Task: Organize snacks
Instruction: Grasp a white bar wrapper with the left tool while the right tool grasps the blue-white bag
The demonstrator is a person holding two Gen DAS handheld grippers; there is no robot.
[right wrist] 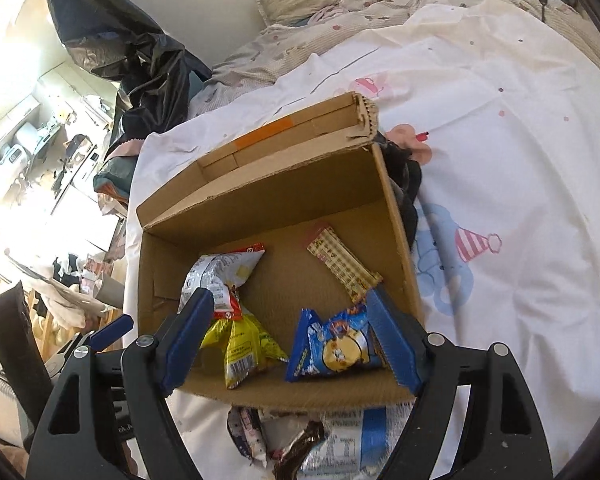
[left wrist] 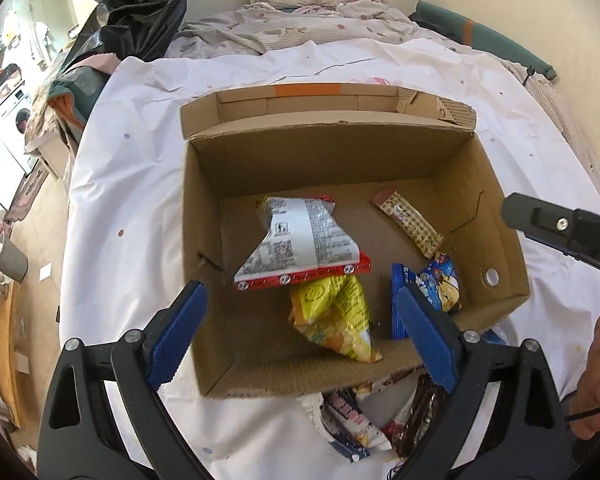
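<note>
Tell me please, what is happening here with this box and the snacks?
A person holds a gripper in each hand over an open cardboard box on a bed. Four snack packets already lie inside: a silver-red bag, a yellow bag, a blue packet and a beige bar. More snacks wait outside, near the box. The left gripper and right gripper are both open and empty.

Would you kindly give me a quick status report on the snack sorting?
Both grippers, left and right, open, empty, above cardboard box. Four snacks inside, including blue packet. More packets wait on sheet outside. Nothing in the way.
</note>
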